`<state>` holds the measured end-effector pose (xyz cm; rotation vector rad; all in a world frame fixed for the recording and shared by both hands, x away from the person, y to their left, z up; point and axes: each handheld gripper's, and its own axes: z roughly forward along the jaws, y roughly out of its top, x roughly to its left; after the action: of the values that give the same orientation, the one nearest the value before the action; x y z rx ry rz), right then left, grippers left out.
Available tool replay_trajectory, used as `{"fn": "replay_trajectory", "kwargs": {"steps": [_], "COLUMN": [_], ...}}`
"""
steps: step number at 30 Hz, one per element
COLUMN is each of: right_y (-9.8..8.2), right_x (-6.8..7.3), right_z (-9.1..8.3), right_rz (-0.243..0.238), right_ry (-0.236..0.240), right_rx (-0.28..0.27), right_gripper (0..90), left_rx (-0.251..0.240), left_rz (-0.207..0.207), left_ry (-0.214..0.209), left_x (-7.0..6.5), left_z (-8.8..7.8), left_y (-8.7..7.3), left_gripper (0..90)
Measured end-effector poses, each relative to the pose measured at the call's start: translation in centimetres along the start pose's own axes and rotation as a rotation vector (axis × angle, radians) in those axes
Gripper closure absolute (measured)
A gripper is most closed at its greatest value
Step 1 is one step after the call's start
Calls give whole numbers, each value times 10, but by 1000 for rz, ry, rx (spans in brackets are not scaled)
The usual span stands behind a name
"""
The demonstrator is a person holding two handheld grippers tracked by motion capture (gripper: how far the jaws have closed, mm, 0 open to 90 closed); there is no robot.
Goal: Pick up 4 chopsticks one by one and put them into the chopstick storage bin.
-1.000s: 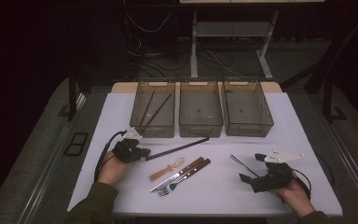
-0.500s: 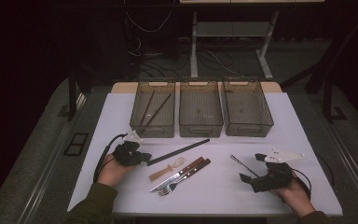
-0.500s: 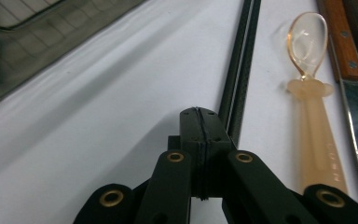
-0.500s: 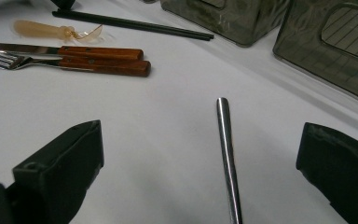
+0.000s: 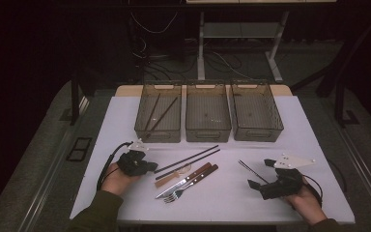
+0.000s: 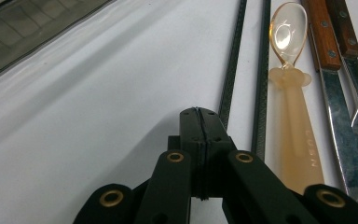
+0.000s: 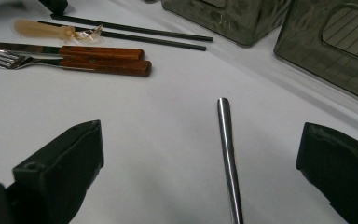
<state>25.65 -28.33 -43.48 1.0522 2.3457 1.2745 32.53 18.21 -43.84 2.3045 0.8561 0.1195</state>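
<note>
We look down on a white table (image 5: 319, 125) with three clear bins along its far edge. The left bin (image 5: 157, 136) already holds two dark sticks.

Over the last second almost nothing has changed. The left gripper (image 5: 150, 167) has drifted a touch toward the near edge, and the right gripper (image 5: 261, 174) has stayed put near the near right corner. No piece of cutlery has shifted.

The left claw is fully closed, its jaws pressed together with nothing visible between them. In the left gripper view its tip (image 6: 199, 116) sits at the near end of the pair of black chopsticks (image 6: 233, 56), which lie flat on the table just in front of the left bin, slanting toward the middle (image 5: 188, 158). Beside them lie a translucent spoon (image 6: 291, 93), a wooden-handled knife (image 5: 188, 178) and a fork (image 5: 193, 186).

The right claw stands wide open, and a metal stick (image 7: 227, 149) lies on the table between its jaws, untouched.

We judge this a pause: neither stick is gripped, so the sorting into bins has not advanced.
</note>
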Motion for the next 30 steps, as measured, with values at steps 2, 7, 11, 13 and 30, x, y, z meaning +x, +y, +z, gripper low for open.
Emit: {"fn": "replay_trajectory", "kwargs": {"steps": [2, 7, 11, 13, 30], "right_y": [0, 0, 0, 0, 0], "right_x": [0, 0, -1, 0, -2], "right_z": [0, 1, 1, 1, 2], "right_rz": [1, 2, 5, 5, 6], "right_ry": [1, 2, 0, 1, 0], "right_rx": [2, 2, 4, 5, 9], "right_gripper": [9, 9, 9, 9, 9], "left_rx": [-6, -65, -105, -115, -105], "left_rz": [4, 6, 16, 11, 125], "left_ry": [2, 9, 3, -13, -45], "left_x": [0, -1, -2, -2, -21], "left_z": [-1, -5, -4, -1, 39], "left_y": [1, 5, 11, 15, 49], "left_gripper": [867, 767, 695, 673, 687]}}
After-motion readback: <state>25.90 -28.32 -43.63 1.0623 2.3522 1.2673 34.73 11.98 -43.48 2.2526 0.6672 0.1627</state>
